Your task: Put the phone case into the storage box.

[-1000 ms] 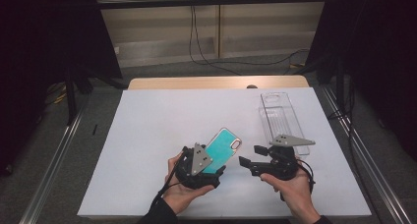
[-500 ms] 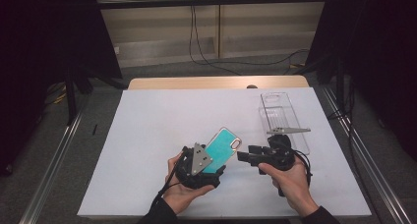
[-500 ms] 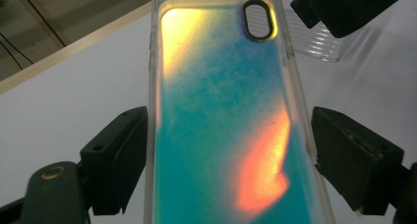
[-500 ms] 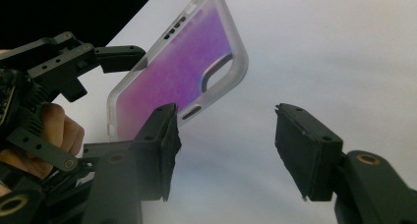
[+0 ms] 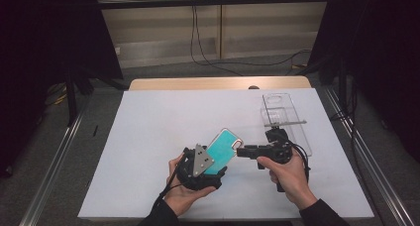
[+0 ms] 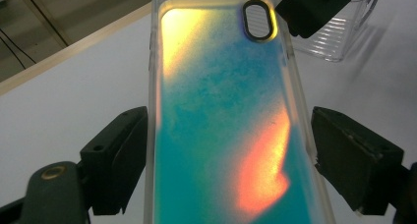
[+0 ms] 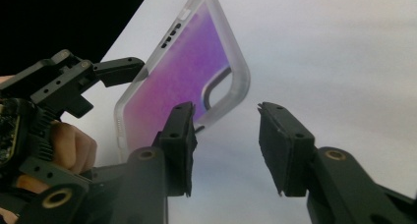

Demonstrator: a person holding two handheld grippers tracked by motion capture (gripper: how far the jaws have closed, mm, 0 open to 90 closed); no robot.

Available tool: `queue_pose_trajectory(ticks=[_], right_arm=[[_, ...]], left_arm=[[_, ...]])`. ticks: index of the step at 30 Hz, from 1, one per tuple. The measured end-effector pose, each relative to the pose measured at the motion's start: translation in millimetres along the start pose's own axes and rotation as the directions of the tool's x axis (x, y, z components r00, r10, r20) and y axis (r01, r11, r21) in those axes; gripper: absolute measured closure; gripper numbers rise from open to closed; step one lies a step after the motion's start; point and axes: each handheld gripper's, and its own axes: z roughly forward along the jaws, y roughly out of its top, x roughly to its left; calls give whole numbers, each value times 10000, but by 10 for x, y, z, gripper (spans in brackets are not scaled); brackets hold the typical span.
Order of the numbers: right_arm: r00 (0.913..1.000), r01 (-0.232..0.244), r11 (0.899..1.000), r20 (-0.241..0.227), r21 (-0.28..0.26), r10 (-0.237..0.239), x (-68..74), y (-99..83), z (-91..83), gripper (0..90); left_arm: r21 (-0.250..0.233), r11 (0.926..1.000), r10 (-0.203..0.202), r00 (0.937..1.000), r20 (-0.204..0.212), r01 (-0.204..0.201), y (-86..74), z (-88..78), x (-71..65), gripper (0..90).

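Gripping the phone case (image 5: 221,150) by its edges in the left hand-held gripper (image 5: 200,169), above the surface (image 5: 148,137), while bringing the right hand-held gripper (image 5: 246,150), jaws narrowing but empty, toward its top corner for a second hold.

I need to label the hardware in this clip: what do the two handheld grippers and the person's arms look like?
Both are black. The left gripper carries a grey three-cornered plate with small dark holes. The right gripper trails a black cable. Its blocky jaw pads have brass-coloured pivot pins. The sleeves are dark.
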Motion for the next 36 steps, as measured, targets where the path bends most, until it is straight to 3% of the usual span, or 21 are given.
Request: queue_pose_trajectory(ticks=[4,10,17,32,36], right_arm=[[9995,-266,9996,-177,44,267,6,25,17,659],[9966,-762,9970,-297,134,766,-6,49,31,697],[9946,-1011,9943,-178,339,1018,0,68,84,664],[9861,-1653,9862,-183,-99,1651,-13,75,121,747],[9831,-1821,9828,-228,-307,1814,-13,78,121,776]], left_arm=[[-1,10000,-6,10000,-13,6,-5,5,-6,170],[-9,10000,-69,10000,-44,69,-7,13,-1,170],[8,9999,101,9999,-43,-101,-8,27,-27,170],[64,9997,242,9987,-458,-239,-7,62,-35,169],[49,9992,394,9962,-780,-391,-9,83,-53,168]])
